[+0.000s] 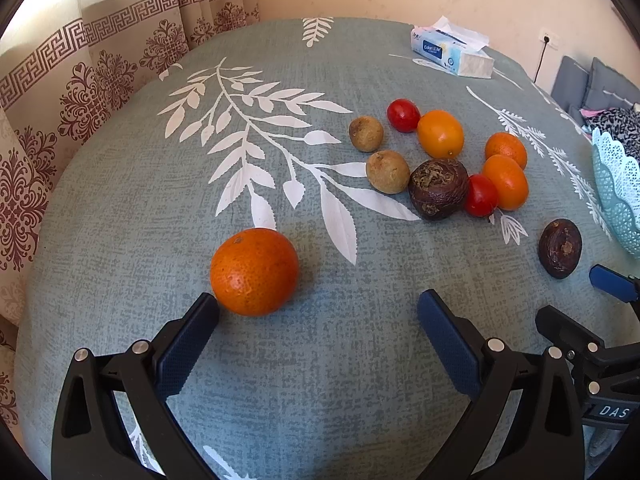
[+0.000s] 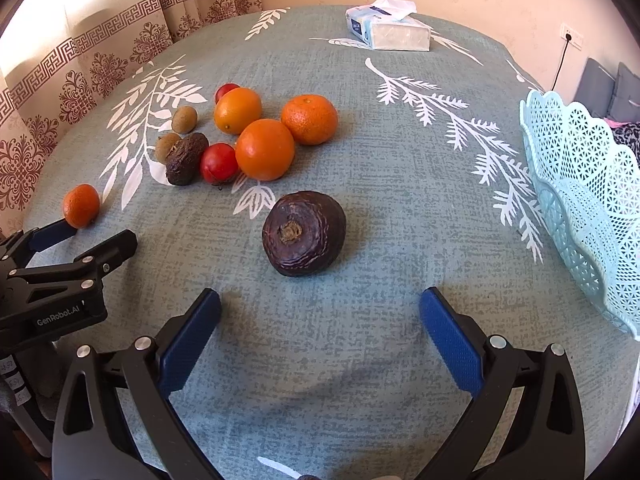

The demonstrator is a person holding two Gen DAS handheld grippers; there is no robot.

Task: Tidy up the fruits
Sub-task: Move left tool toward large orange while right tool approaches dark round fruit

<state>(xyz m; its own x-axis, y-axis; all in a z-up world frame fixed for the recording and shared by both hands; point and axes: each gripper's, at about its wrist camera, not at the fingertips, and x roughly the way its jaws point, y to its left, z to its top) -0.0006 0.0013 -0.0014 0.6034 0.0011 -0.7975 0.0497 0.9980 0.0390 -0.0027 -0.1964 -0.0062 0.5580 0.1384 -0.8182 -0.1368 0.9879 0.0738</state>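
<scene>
My left gripper (image 1: 318,302) is open, tilted down at the grey-blue tablecloth (image 1: 280,360). A lone orange (image 1: 254,272) lies just beyond its left fingertip (image 1: 208,306), touching or nearly so. My right gripper (image 2: 320,300) is open too, and a dark purple wrinkled fruit (image 2: 304,233) rests a little ahead of it, between the finger lines but clear of the pads. Further back a cluster holds oranges (image 2: 265,149), red tomatoes (image 2: 219,162), small brown fruits (image 2: 184,119) and a second dark fruit (image 2: 185,159). A pale blue lattice basket (image 2: 580,184) stands at the right.
A tissue box (image 2: 390,30) sits at the far side of the table. Patterned curtains (image 1: 80,92) hang along the left edge. Grey cushions (image 1: 596,84) and a wall socket with a cable lie beyond the table's right edge.
</scene>
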